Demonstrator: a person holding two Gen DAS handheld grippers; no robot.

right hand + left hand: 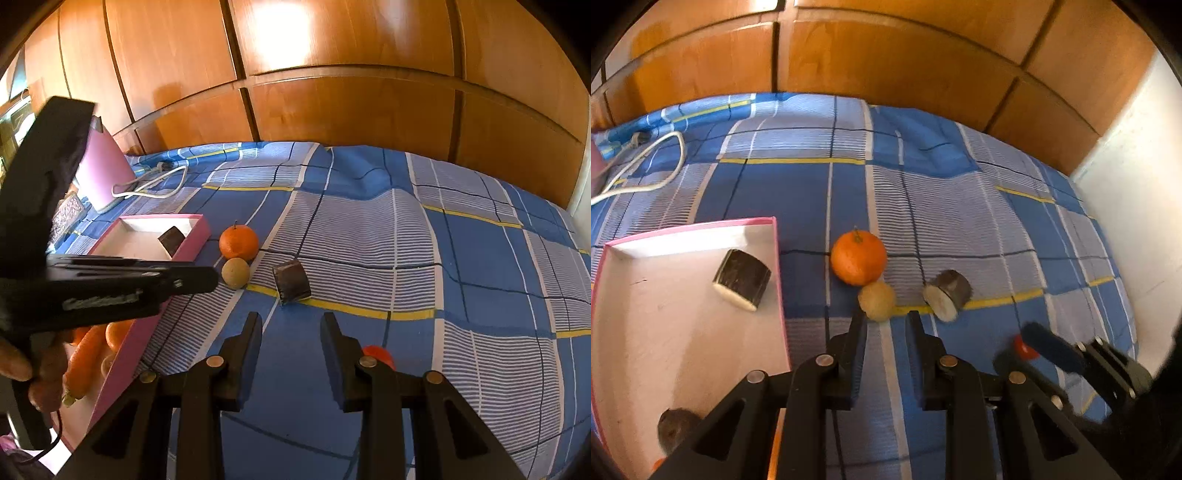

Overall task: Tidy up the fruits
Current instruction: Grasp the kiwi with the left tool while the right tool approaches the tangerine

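Observation:
An orange (pixel 858 257) (pixel 238 242) lies on the blue checked bedsheet (pixel 960 206), touching a small tan round fruit (pixel 877 301) (pixel 235 272). A dark cut piece with a pale face (pixel 947 294) (pixel 291 282) lies to their right. A small red fruit (pixel 1025 349) (pixel 378 355) lies nearer. A pink-rimmed box (pixel 779 280) (pixel 201 236) holds another dark cut piece (pixel 741 278) (pixel 171 238). My left gripper (pixel 884 321) is open and empty, just short of the tan fruit. My right gripper (pixel 291 325) is open and empty, short of the dark piece.
Carrots (pixel 83 363) and oranges (pixel 118 334) lie in the box's near end. A white cable (pixel 646 173) (pixel 155 184) and a pink object (pixel 105 173) lie at the far left. A wooden wardrobe (pixel 886 55) stands behind the bed, a white wall (pixel 1137 206) to the right.

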